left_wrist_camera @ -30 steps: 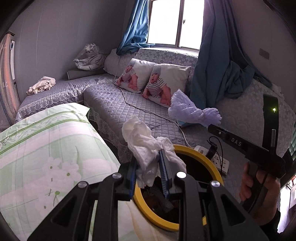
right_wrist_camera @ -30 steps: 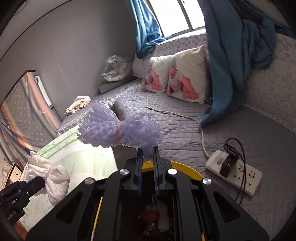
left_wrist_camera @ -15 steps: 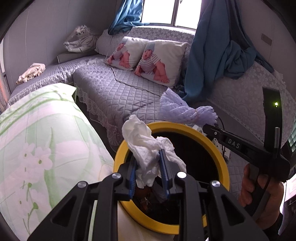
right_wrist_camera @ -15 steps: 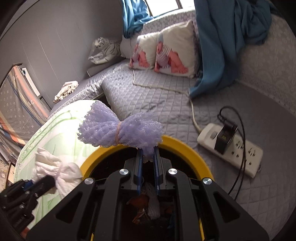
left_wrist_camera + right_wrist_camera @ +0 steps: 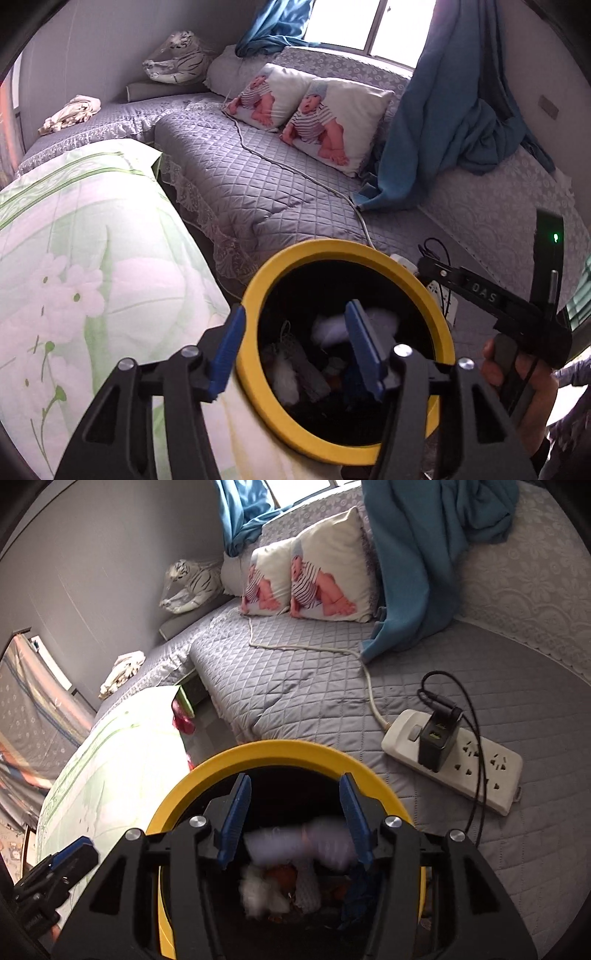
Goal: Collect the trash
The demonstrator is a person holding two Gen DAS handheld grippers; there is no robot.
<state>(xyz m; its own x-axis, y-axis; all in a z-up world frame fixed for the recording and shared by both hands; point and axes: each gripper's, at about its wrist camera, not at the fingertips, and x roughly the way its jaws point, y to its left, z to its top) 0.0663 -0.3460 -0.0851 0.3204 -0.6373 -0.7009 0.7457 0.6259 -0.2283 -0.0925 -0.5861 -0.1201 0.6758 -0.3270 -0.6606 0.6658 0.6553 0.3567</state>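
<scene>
Trash bin point(image 5: 437, 325) at six o'clock takes both falling wads; left gripper point(image 5: 291, 345) and right gripper point(image 5: 293, 814) have just been opening, empty.

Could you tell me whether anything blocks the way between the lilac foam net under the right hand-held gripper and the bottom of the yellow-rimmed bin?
Nothing visible does. The lilac foam net, blurred, is below the yellow rim, between the open jaws of the right hand-held gripper, which have just been opening. Beneath it lies only trash inside the bin.
</scene>
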